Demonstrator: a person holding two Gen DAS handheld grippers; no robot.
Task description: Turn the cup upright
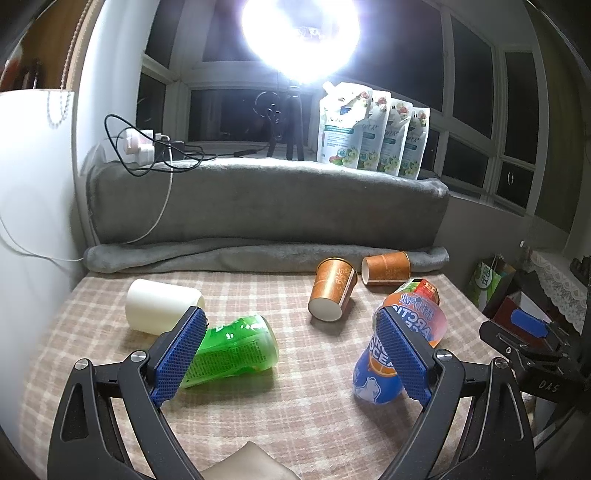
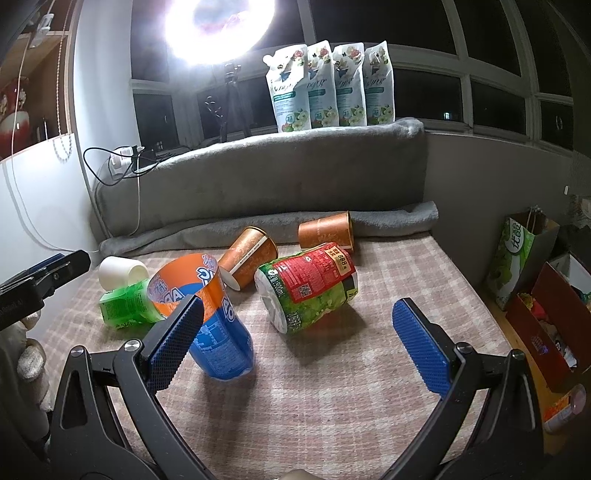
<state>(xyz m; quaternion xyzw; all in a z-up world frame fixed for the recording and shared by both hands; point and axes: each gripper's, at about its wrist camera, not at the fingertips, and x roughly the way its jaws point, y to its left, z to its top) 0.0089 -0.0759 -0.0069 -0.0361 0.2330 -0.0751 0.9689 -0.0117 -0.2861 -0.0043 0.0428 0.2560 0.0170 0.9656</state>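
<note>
Several cups lie on the checked tablecloth (image 2: 332, 398). A blue and orange cup (image 2: 214, 332) stands upright, mouth up; it also shows in the left wrist view (image 1: 384, 369) behind the right finger. A green cup (image 1: 232, 350), a white cup (image 1: 159, 306), a red and green cup (image 2: 306, 291) and two orange paper cups (image 2: 247, 256) (image 2: 325, 230) lie on their sides. My left gripper (image 1: 291, 354) is open and empty above the cloth. My right gripper (image 2: 295, 343) is open and empty, its left finger (image 2: 173, 343) just in front of the blue cup.
A grey blanket roll (image 1: 258, 254) and padded ledge bound the far edge. Detergent pouches (image 1: 369, 129), a ring light (image 1: 299, 33) and a power strip (image 1: 144, 146) sit on the sill. Bags and boxes (image 2: 535, 280) stand off the right edge.
</note>
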